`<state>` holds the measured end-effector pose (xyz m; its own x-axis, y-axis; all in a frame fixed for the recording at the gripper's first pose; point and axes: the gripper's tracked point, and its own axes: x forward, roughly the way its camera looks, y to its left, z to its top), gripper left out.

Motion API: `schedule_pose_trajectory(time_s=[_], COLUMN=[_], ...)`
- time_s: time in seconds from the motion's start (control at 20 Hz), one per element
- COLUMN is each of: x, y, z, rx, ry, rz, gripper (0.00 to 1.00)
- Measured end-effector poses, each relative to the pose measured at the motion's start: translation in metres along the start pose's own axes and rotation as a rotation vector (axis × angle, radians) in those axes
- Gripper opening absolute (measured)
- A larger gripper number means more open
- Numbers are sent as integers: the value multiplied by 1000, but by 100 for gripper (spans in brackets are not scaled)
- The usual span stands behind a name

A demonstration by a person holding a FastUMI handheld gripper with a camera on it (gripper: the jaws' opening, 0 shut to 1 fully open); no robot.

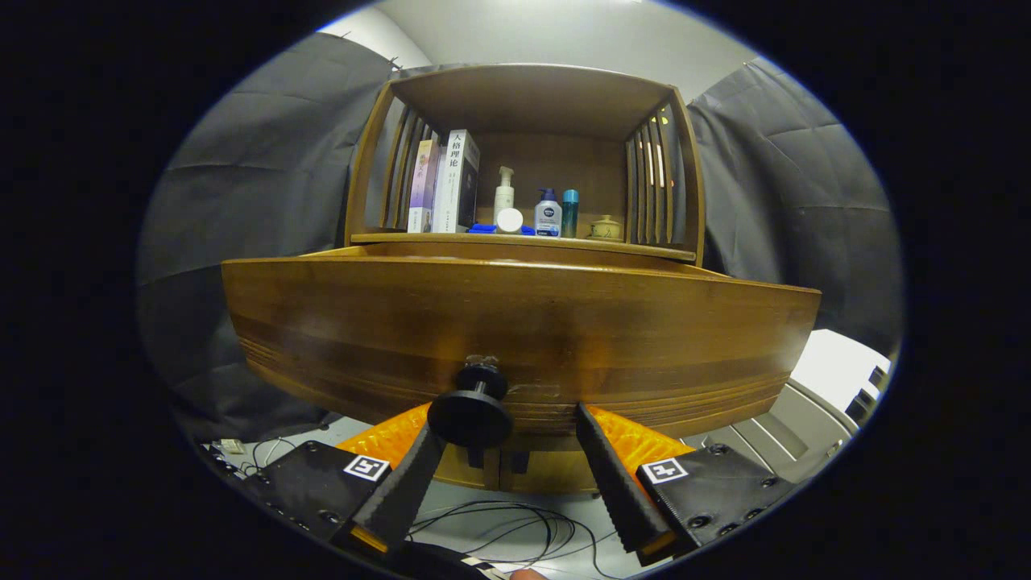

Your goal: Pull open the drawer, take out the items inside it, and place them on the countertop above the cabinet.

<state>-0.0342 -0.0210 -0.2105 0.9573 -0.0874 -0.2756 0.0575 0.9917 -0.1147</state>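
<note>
The wooden drawer (515, 322) stands pulled out of the cabinet toward me, its broad front panel just ahead of the fingers. Its inside is hidden behind the panel. A round dark knob (470, 416) juts from the panel's lower middle. My gripper (509, 423) is open, with the knob close against the left finger (403, 483) and a wide gap to the right finger (616, 479). Neither finger presses on it. Above the drawer runs the countertop (644, 248), a shelf inside the wooden hutch.
On the countertop stand books (447, 184), a pump bottle (504, 193), a round white lid (509, 220), a blue-capped bottle (548, 214), a teal bottle (570, 213) and a small lidded pot (604, 228). Cables (515, 528) lie on the floor below.
</note>
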Motion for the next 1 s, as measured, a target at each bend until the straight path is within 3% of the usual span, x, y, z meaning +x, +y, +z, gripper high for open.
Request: schedule_pose_trajectory(time_s=[1.0], x=[28], y=[-3], z=[9], rx=[-19], ry=[-39], rz=[-22], gripper=[98])
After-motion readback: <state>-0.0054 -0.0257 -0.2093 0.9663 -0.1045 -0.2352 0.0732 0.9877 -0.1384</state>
